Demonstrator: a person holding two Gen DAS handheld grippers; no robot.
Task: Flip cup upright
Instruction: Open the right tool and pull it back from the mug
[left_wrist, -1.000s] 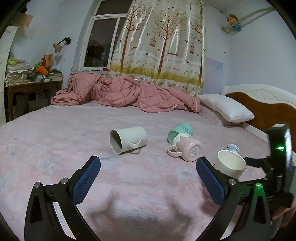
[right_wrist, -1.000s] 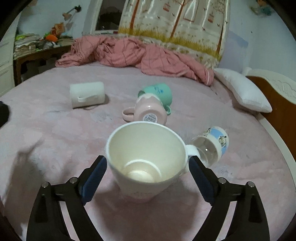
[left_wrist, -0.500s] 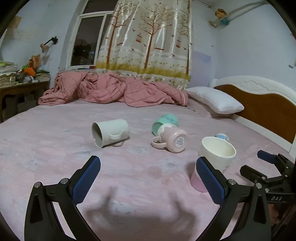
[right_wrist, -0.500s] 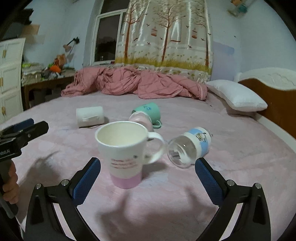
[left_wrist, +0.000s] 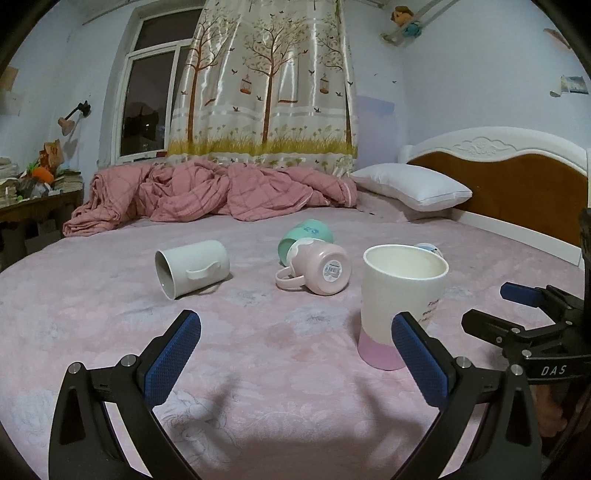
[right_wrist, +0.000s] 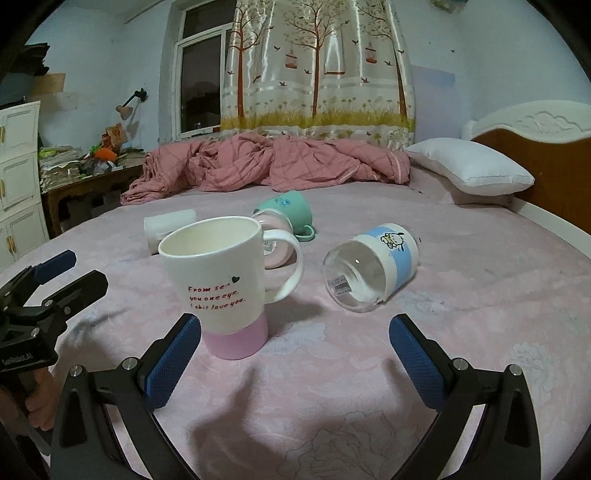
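Left gripper (left_wrist: 295, 363) and right gripper (right_wrist: 294, 363) both gape wide, holding nothing

A tall ceramic mug (right_wrist: 218, 284), white with a pink base band and red lettering, stands on a pale pink floral-patterned bedsheet (right_wrist: 332, 387). Beyond it lie a plain white mug (left_wrist: 190, 266), a pale pink mug (left_wrist: 319, 267), a mint green mug (right_wrist: 290, 208), and a clear cup (right_wrist: 371, 271) with a blue and white cartoon-dog band.

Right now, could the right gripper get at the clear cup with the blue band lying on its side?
Probably yes: the right gripper is open, and bare bedspread lies between it and the clear cup.
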